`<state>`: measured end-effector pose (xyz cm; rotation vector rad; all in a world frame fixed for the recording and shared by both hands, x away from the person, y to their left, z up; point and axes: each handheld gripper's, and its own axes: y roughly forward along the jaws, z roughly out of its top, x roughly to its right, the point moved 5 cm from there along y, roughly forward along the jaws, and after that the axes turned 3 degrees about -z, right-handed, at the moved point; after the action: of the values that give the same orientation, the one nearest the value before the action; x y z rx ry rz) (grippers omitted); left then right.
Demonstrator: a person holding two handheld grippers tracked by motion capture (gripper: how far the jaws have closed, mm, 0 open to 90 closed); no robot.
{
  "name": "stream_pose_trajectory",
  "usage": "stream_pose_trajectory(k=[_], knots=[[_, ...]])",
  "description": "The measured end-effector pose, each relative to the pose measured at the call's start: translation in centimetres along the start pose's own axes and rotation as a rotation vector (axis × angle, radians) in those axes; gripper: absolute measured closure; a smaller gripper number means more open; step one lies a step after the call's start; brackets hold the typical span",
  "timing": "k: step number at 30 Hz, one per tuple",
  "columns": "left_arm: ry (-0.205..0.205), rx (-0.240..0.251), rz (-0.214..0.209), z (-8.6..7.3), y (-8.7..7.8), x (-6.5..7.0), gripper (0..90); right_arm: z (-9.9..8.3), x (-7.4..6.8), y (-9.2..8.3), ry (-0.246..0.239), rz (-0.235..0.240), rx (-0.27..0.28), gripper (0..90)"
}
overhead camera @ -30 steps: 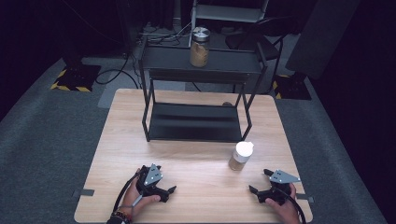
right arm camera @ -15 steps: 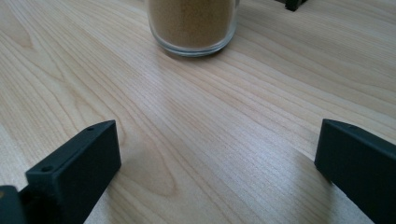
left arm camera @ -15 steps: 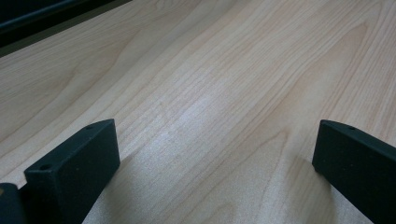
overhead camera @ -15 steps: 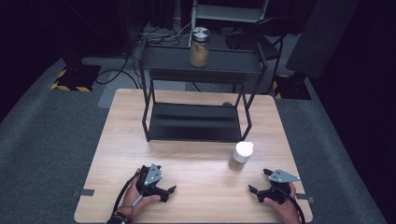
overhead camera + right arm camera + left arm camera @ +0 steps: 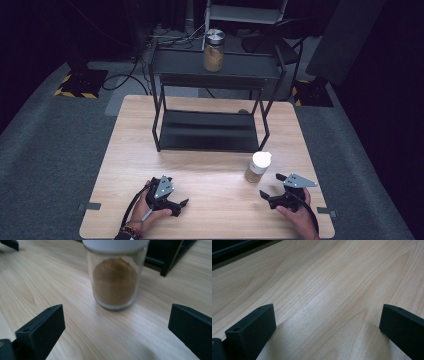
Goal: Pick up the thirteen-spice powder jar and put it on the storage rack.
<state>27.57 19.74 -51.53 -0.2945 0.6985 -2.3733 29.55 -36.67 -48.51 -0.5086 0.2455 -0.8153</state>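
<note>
Nothing had shifted: both claws, left gripper [image 5: 172, 204] and right gripper [image 5: 272, 198], rested wide open and empty at lower frame. Just beyond the right stood the white-lidded glass jar of brown powder [image 5: 115, 275]; rigid, slick, breakable, probably best gripped mid-body.

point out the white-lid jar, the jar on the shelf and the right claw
white-lid jar [image 5: 258, 167], high view, on its glass side
shelf jar [image 5: 213, 52], high view, on its glass body
right claw [image 5: 270, 188], high view, between its jaw tips
</note>
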Motion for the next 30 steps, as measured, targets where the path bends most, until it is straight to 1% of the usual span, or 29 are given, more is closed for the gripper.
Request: stream_pose_trajectory(k=[3, 6, 10, 16, 20, 21, 23, 25, 30], knots=[[0.000, 0.000, 0.000, 0.0, 0.0, 0.0, 0.1, 0.6, 0.1, 0.7, 0.034, 0.015, 0.035, 0.5], [0.000, 0.000, 0.000, 0.0, 0.0, 0.0, 0.1, 1.4, 0.1, 1.2, 0.028, 0.017, 0.049, 0.5], [-0.001, 0.000, 0.000, 0.0, 0.0, 0.0, 0.1, 2.2, 0.2, 1.6, 0.051, 0.009, 0.077, 0.4], [-0.001, 0.000, 0.001, 0.0, 0.0, 0.0, 0.1, 3.4, 0.1, 2.0, 0.033, 0.012, 0.084, 0.4], [-0.001, 0.000, 0.001, 0.0, 0.0, 0.0, 0.1, 4.2, 0.1, 2.4, 0.032, 0.016, 0.083, 0.4], [-0.001, 0.000, 0.001, 0.0, 0.0, 0.0, 0.1, 4.3, 0.1, 2.5, 0.032, 0.016, 0.086, 0.4], [-0.001, 0.000, 0.001, 0.0, 0.0, 0.0, 0.1, 4.5, 0.2, 2.6, 0.049, 0.021, 0.095, 0.4], [-0.001, 0.000, 0.001, 0.0, 0.0, 0.0, 0.1, 4.8, 0.3, 2.7, 0.048, 0.019, 0.092, 1.0], [-0.001, 0.000, 0.001, 0.0, 0.0, 0.0, 0.1, 5.2, 0.4, 2.6, 0.059, 0.018, 0.095, 5.7]])
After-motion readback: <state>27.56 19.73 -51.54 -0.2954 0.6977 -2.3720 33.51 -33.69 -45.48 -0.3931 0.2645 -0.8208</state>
